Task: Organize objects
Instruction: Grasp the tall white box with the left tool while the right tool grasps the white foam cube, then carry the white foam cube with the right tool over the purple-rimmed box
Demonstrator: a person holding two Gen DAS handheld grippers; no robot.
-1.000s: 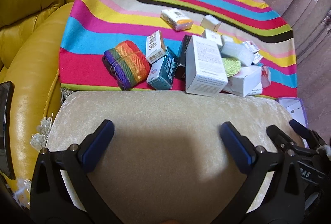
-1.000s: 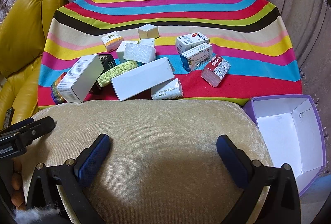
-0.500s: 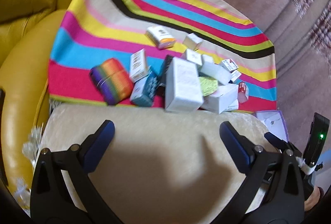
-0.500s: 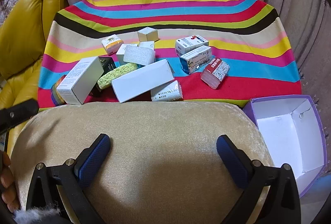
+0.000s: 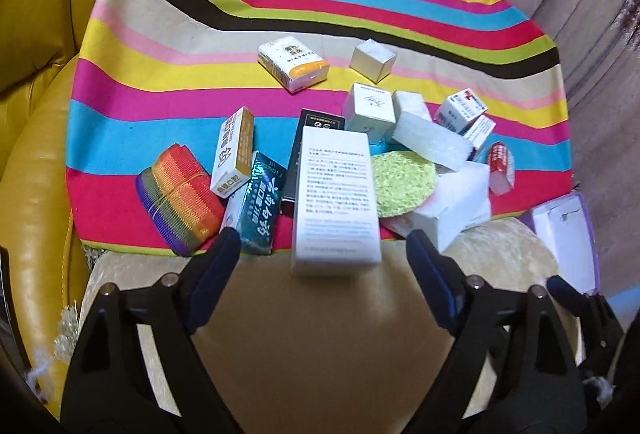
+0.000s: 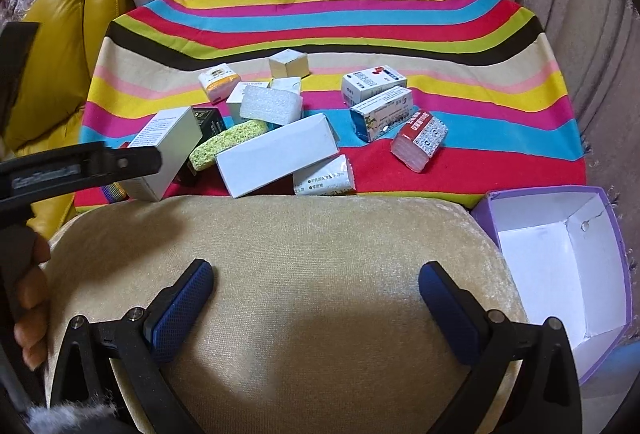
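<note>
In your left wrist view, the left gripper [image 5: 320, 254] has just been closing yet stands apart, its fingers [image 5: 218, 258] flanking the near end of the tall white box [image 5: 336, 193] without pressing it; the teal box [image 5: 260, 209] lies just left of that box. In your right wrist view, the right gripper [image 6: 316, 298] is wide open and empty above the beige cushion [image 6: 304, 234], the purple box [image 6: 560, 266] right of the cushion.
</note>
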